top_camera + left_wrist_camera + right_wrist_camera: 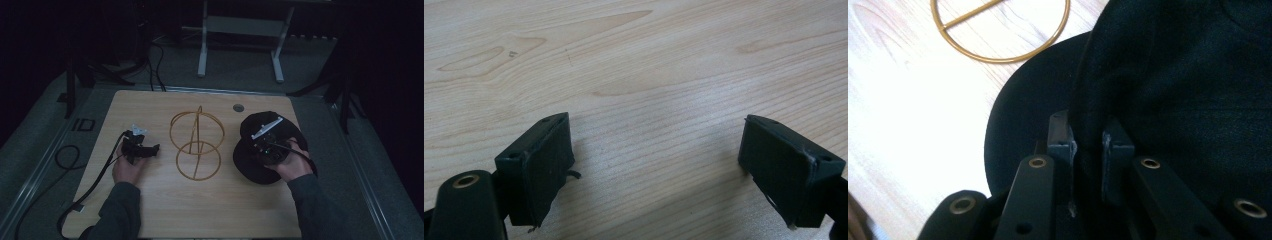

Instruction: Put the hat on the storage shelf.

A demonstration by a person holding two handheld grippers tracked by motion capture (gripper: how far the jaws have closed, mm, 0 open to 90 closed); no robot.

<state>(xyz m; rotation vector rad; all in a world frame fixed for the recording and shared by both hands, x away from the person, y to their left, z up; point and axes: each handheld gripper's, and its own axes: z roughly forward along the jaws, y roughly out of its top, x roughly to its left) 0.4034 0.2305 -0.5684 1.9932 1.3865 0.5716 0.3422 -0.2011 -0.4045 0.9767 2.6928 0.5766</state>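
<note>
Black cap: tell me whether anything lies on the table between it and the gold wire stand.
Nothing visible does. The black cap, pinched in the right hand-held gripper, sits right of the gold wire stand, with bare wooden table between them. The left hand-held gripper rests open on the stand's far side.

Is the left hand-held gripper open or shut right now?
Open. The left hand-held gripper shows its jaws spread wide over bare wooden table, nothing between them.
</note>
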